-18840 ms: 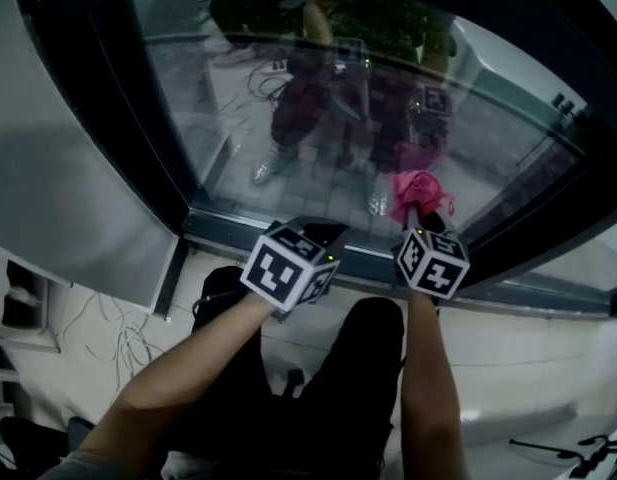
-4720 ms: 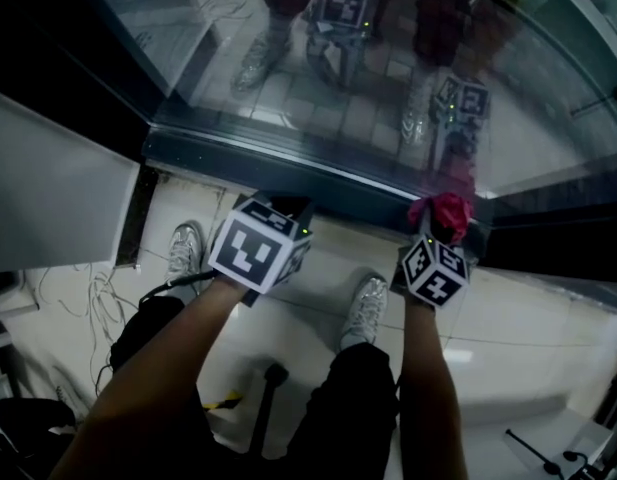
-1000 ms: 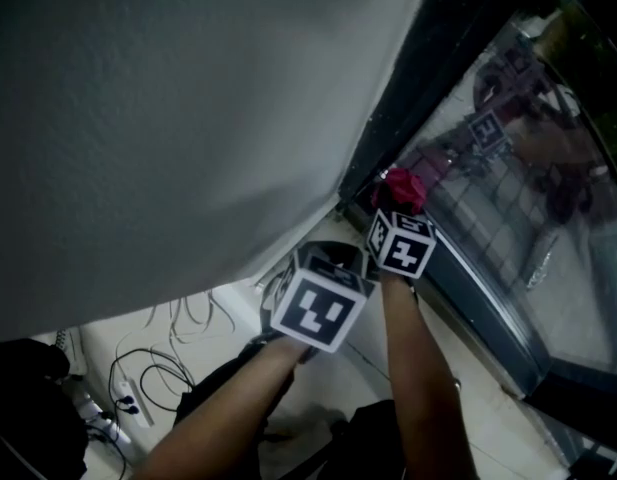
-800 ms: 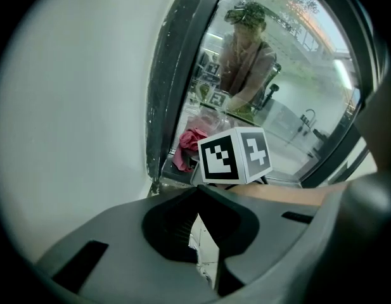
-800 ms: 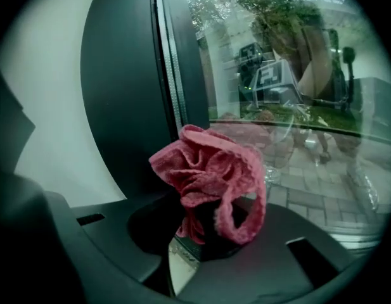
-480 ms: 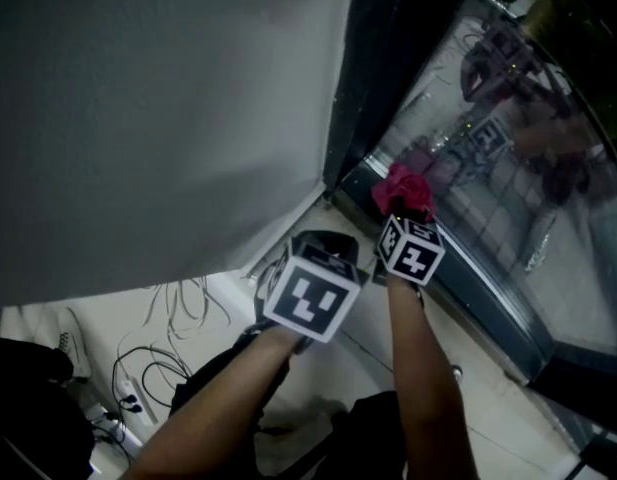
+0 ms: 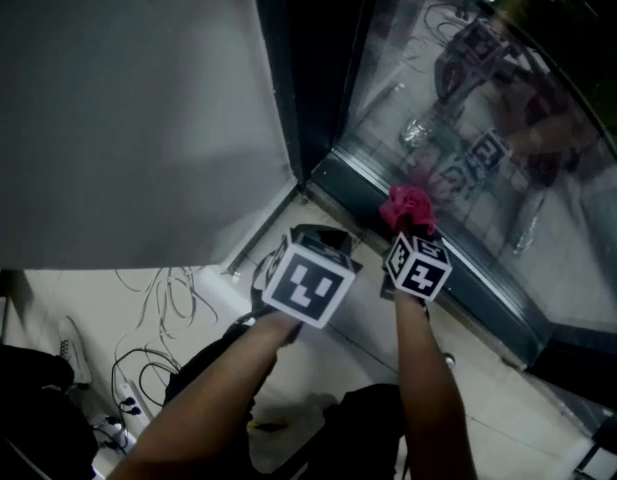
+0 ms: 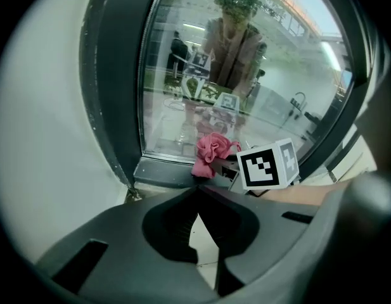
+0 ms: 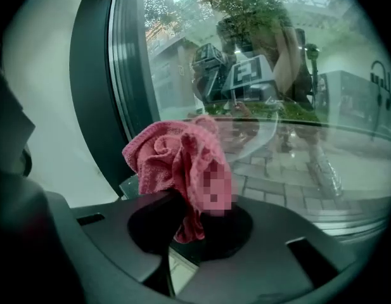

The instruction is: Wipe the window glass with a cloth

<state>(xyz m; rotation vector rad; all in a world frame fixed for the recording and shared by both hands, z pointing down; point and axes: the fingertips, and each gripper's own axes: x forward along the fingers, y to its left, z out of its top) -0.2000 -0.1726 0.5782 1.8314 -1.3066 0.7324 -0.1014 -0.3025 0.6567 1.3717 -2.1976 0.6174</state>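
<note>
The right gripper [image 7: 412,234] has its jaws closed on the pink cloth [image 7: 408,206], near the bottom edge of the window glass [image 7: 488,158] at middle right, and the left gripper [image 7: 310,236] is closed and empty; wiping seems in hand, and next the cloth should press and sweep across the glass.

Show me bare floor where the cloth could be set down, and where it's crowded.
Bare tile lies right of the arm behind the right gripper, bordered by the window frame. A smaller patch shows between the two forearms. The lower left is crowded with cables.
</note>
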